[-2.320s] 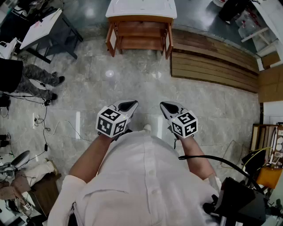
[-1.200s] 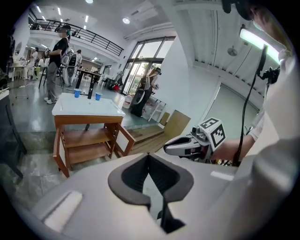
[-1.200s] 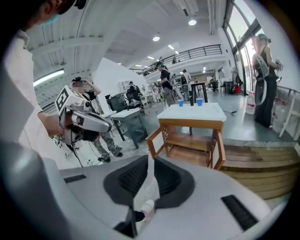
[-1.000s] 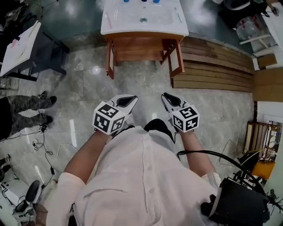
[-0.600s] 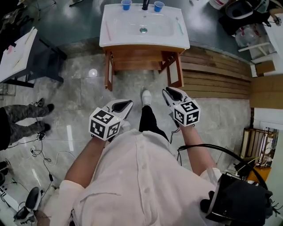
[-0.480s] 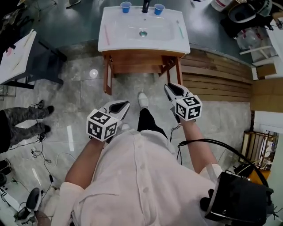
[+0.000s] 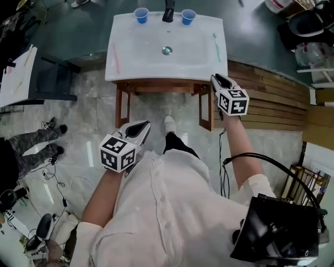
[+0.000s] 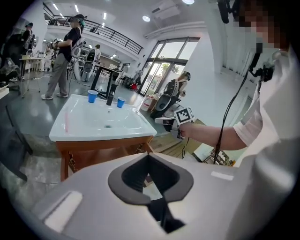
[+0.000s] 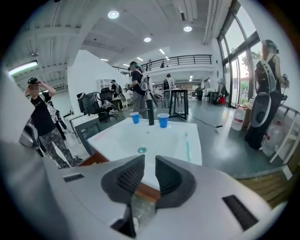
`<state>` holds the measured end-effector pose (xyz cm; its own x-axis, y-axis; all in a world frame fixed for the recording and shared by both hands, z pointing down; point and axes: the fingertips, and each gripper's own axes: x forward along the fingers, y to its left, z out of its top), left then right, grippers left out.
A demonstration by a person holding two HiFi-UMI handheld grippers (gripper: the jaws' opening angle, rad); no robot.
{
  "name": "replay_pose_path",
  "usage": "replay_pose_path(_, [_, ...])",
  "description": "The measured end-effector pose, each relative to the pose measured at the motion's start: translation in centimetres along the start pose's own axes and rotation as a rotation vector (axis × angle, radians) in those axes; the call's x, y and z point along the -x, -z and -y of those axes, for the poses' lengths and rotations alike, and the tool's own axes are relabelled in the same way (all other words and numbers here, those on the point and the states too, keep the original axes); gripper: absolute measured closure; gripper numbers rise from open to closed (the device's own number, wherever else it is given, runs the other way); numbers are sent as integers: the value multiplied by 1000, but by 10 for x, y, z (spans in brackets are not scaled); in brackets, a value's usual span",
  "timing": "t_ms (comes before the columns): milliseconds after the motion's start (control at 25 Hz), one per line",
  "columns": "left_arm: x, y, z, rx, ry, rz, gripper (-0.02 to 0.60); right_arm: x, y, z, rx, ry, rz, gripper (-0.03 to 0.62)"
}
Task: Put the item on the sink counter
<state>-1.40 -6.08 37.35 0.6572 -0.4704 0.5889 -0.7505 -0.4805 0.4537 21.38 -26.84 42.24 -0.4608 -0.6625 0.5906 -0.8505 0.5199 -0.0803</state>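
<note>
r arm stretched fwd, right gripper (image 7: 218, 79) w/ jaws a slit apart, nothing b/w, by front r corner of sink counter (image 7: 156, 73), where a green toothbrush (image 7: 215, 46) lies; left gripper (image 7: 141, 125) pressed together, elbow bent, near waist.

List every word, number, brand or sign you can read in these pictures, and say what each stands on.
No readable words, numbers or brands in any view.
Cubes on the left gripper and right gripper: black-and-white square codes only, no letters.
Blue cups: plain.
White sheet on the side table: marks too small to read.
</note>
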Motion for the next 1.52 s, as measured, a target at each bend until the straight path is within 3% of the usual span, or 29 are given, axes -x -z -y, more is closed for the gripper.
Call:
replay_pose_path(280, [-46,-28,-7,20,-37,-26,577,-67,-7,85,14,70,-49,539])
replay_pose_path(600, [-64,-39,-13,50,-58,-50,577,-121,7,136,-10,113,-133,537])
replay_pose_path(880, [-67,-45,-24,65,-71,-55,577,-141,18,147,-51,128,-174,536])
replay_pose_path(1240, [-61,-42,-23,69,-72,-40,577,-131,17,154,-135,176,-143,540])
replay_pose_path(1520, [-44,-27,-15,53,-53,-29,577,-102,13,123,-151,147,-105,540])
